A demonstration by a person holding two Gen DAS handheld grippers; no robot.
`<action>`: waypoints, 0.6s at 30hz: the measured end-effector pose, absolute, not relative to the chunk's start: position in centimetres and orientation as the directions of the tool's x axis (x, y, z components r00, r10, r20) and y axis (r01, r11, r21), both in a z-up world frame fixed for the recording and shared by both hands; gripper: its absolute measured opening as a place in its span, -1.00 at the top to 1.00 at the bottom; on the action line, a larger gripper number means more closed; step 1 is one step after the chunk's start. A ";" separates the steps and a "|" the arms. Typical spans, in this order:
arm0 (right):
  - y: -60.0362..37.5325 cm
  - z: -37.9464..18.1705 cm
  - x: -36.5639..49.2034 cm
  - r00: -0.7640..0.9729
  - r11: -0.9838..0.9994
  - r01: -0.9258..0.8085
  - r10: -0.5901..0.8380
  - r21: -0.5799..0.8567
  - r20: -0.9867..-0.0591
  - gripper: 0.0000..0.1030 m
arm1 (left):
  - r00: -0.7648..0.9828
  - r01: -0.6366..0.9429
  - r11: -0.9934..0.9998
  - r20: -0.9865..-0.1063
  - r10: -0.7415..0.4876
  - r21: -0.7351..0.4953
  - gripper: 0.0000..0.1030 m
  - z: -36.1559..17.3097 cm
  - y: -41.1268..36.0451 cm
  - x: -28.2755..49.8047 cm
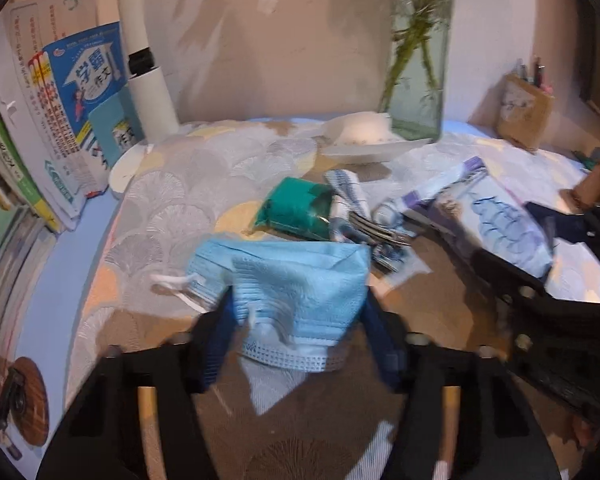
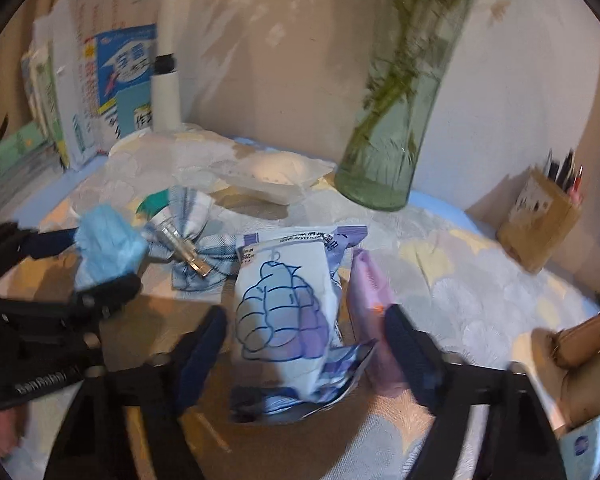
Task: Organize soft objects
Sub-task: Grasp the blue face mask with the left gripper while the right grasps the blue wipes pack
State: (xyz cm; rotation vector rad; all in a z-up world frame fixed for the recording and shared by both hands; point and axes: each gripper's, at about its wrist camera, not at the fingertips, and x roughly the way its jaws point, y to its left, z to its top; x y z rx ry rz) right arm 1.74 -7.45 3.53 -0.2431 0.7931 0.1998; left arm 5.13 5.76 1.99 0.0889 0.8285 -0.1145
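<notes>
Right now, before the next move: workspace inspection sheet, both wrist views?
Surface: table under a pale fan-patterned cloth, blue edge at the left.
Job's things: blue face mask between the left gripper jaws, pads pressing its sides; white wipes pack with a jacket drawing and purple pack between the right gripper jaws, left pad apart from the pack; plaid bow clip; green pouch.
Clutter: white tray.
Grippers: both in view, jaws part closed.
Cables: nothing seen.
Surroundings: books, white lamp, glass vase with stems, pen holder, wall.
</notes>
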 end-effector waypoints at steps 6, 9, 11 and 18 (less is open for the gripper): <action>-7.4 3.9 -0.2 0.650 0.939 -0.333 0.160 -0.089 -0.743 -0.04 | 0.667 0.279 0.960 -0.719 -0.197 -0.005 0.39 3.1 6.4 1.4; -8.9 4.8 -2.1 0.608 0.939 -0.340 0.267 0.059 -0.748 -0.04 | 0.611 0.405 0.912 -0.722 -0.324 -0.066 0.39 3.8 5.9 -1.7; -9.7 5.3 -3.4 0.590 0.935 -0.329 0.313 0.133 -0.744 -0.04 | 0.599 0.466 0.883 -0.716 -0.358 -0.052 0.36 4.4 5.2 -3.9; -11.6 5.8 -9.8 0.534 0.927 -0.286 0.363 0.241 -0.764 -0.05 | 0.562 0.521 0.849 -0.711 -0.422 -0.092 -0.63 4.8 4.7 -8.9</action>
